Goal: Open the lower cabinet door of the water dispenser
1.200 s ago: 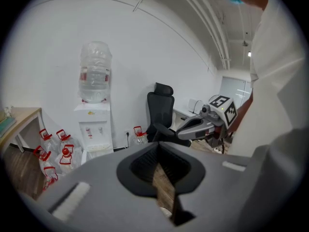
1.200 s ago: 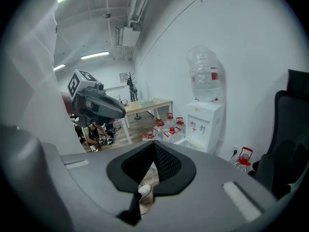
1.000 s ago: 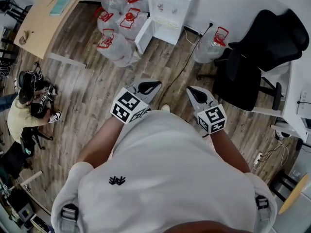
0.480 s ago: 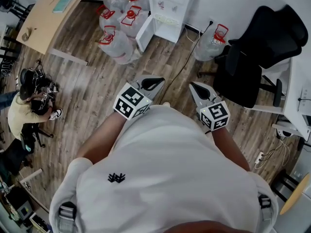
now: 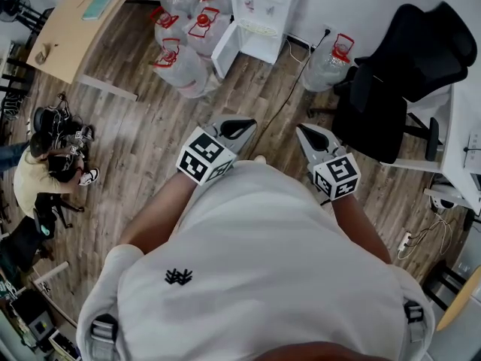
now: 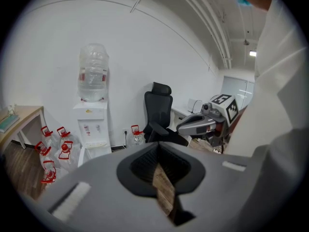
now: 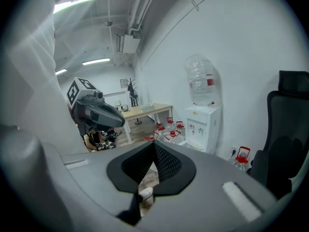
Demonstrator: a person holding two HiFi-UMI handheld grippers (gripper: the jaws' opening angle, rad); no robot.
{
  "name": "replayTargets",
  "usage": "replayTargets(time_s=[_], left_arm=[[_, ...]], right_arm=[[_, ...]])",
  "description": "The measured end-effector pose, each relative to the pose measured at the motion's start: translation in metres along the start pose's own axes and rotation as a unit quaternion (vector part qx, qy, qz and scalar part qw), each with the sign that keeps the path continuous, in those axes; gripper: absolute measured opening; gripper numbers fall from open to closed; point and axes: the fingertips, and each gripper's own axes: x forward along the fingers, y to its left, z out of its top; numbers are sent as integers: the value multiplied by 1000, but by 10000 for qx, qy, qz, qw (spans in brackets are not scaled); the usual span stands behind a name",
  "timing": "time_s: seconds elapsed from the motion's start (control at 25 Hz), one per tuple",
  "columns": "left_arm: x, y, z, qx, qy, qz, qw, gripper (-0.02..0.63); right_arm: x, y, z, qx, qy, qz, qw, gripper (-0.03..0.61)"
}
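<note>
Both the left gripper and right gripper have edged slightly farther out, jaws closed on nothing and carried idle near the torso, probably because the water dispenser stands well off at the far wall, its lower cabinet door already ajar leftward.

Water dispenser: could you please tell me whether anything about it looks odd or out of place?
Yes: the lower cabinet door hangs wide open, swung toward the water jugs clustered beside it. Nothing looks spilled or damaged.

Bare floor runs clear up to the dispenser; bottles crowd the left, chair the right.
</note>
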Motion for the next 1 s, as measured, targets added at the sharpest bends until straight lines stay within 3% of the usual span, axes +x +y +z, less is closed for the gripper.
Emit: replayTargets(time_s=[1.0], left_arm=[[-5,5,-16,-106,24,199,9997,57]], right_arm=[[-3,5,-14,108,-26,22,9999,2]])
